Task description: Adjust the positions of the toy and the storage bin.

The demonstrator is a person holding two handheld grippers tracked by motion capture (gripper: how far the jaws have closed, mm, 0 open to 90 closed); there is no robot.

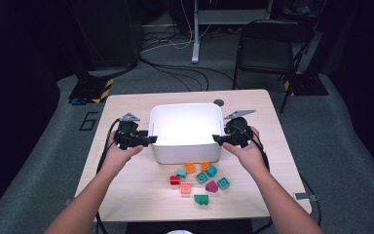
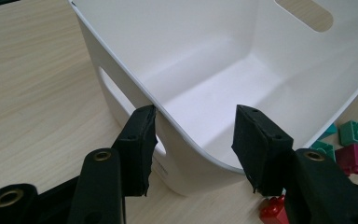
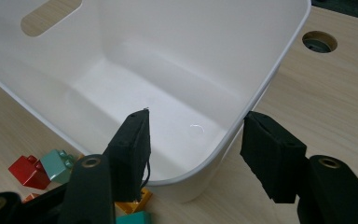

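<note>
Pale wood table (image 1: 126, 185) on grey carpet (image 1: 336, 146), both tools (image 1: 150, 140) (image 1: 217, 139) wide astride white bin (image 1: 185, 153) walls

White bin (image 1: 185, 151), black hand-held grippers (image 1: 135, 139)

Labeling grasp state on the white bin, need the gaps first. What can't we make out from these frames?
- High view: left gripper and right gripper are too small to tell whether the jaws press the white bin.
- Left gripper view: red block is half hidden by a jaw.
- Right gripper view: orange block is mostly hidden behind a jaw.
- High view: glare washes out the bin floor.
</note>
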